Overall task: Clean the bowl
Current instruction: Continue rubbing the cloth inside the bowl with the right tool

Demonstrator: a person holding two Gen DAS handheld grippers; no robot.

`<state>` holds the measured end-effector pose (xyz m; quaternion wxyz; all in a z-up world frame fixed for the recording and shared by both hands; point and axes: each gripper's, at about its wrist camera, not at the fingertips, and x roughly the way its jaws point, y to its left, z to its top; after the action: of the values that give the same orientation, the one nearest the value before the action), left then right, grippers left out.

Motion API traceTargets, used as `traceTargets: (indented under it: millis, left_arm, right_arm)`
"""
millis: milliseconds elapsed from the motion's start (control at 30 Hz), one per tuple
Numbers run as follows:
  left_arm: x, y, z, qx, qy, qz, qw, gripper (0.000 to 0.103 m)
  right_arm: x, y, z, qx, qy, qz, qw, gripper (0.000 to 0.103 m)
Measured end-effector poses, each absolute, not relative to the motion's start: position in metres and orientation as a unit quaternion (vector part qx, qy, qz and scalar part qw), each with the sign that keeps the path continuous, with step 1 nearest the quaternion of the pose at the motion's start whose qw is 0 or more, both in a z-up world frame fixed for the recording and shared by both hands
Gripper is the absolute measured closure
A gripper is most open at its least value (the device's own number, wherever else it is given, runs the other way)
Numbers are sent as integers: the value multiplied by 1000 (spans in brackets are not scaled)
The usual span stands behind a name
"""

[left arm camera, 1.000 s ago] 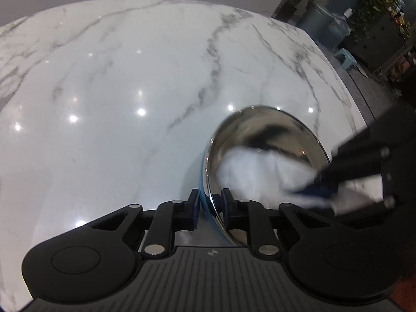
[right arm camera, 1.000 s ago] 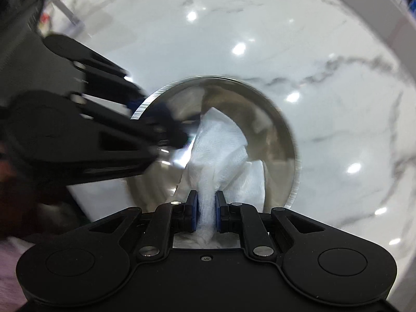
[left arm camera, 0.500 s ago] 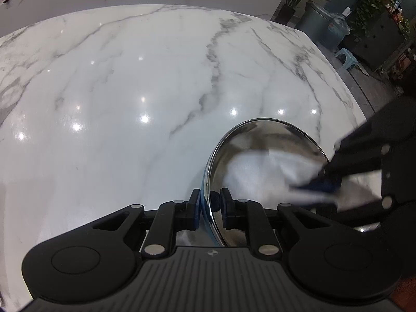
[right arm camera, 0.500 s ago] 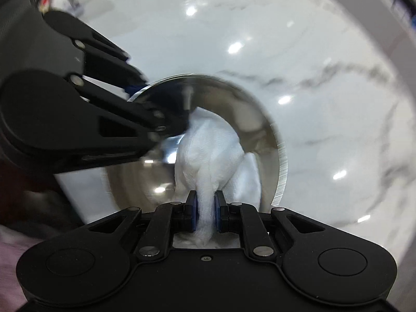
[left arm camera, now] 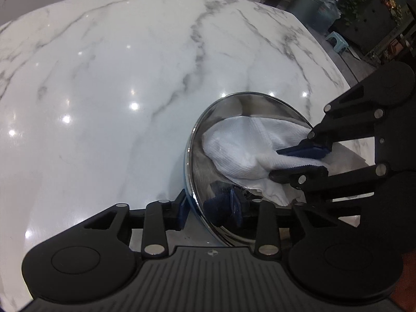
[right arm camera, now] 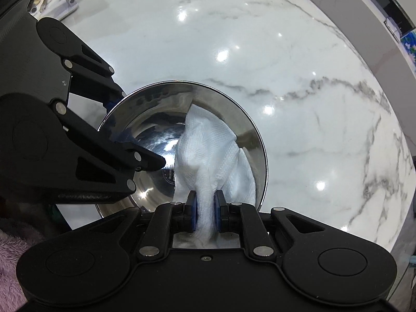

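Left wrist view: the marble tabletop (left arm camera: 109, 98) fills the left of the field; right of centre stands the steel bowl (left arm camera: 208, 140), tipped so that its mouth faces the right tongs (left arm camera: 299, 160). The left tongs (left arm camera: 212, 209) straddle the bowl's near rim, one finger outside the wall and one inside; their jaws have just been opening, and a gap now shows between the pads and the rim, so the steadying grip appears to be relaxing, probably to shift the hold. The inner finger is hard to separate from its own reflection in the steel. At the right, the right tongs are pressed together on a white cloth (left arm camera: 241, 145), which lies bunched against the bowl's inner wall, placed as it would be for wiping. Right wrist view: the left tongs (right arm camera: 135, 130) enter from the left across the rim of the bowl (right arm camera: 260, 140); the cloth (right arm camera: 208, 150) drapes from the right tongs (right arm camera: 205, 208) into the basin. A stamped mark on the bowl's floor is unreadable, and the cloth hides the wall beneath it.
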<state>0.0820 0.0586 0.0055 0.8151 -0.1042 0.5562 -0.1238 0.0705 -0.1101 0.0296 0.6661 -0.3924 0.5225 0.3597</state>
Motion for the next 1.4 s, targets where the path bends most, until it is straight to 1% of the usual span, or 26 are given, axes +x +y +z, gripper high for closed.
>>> traceTargets:
  millis: [100, 233, 300, 433, 633, 800, 833, 933, 967, 1000, 1033, 1200, 1300, 1400]
  left_arm:
    - [82, 61, 6, -109, 551, -118, 819, 77]
    - [83, 66, 9, -116, 539, -100, 829, 85]
    - [84, 67, 11, -116, 533, -92, 833, 85]
    - [85, 65, 12, -111, 529, -92, 836, 87]
    - [85, 64, 12, -100, 527, -94, 839, 87]
    - [86, 62, 11, -99, 528, -97, 838, 87]
    - [86, 62, 11, -98, 528, -97, 838, 87]
    - [86, 63, 11, -102, 530, -96, 837, 86]
    - [87, 63, 10, -104, 532, -96, 835, 85]
    - [86, 63, 9, -104, 534, -96, 834, 80]
    - [86, 62, 9, -103, 537, -96, 832, 78]
    - [83, 58, 6, -99, 548, -113, 823, 75]
    - [83, 58, 6, -99, 550, -116, 821, 75]
    - [83, 59, 6, -102, 547, -113, 823, 78]
  right_arm:
    - [85, -116, 31, -381, 533, 361, 663, 92]
    - [82, -117, 29, -313, 578, 384, 649, 92]
    - [87, -120, 31, -261, 603, 396, 642, 91]
    - [92, -124, 30, -222, 624, 403, 632, 91]
    - [88, -119, 30, -270, 607, 395, 635, 92]
    - [74, -112, 35, -387, 521, 356, 673, 92]
    - [73, -111, 35, -394, 514, 353, 675, 92]
    - [74, -112, 36, -391, 515, 353, 676, 92]
    - [74, -112, 37, -389, 517, 353, 676, 92]
    - [75, -113, 37, -387, 518, 354, 676, 92]
    - [76, -113, 38, -385, 519, 354, 676, 92]
    - [78, -116, 40, -376, 524, 356, 676, 92]
    - [78, -117, 41, -374, 525, 357, 676, 92]
    - [78, -117, 43, -374, 527, 357, 675, 92]
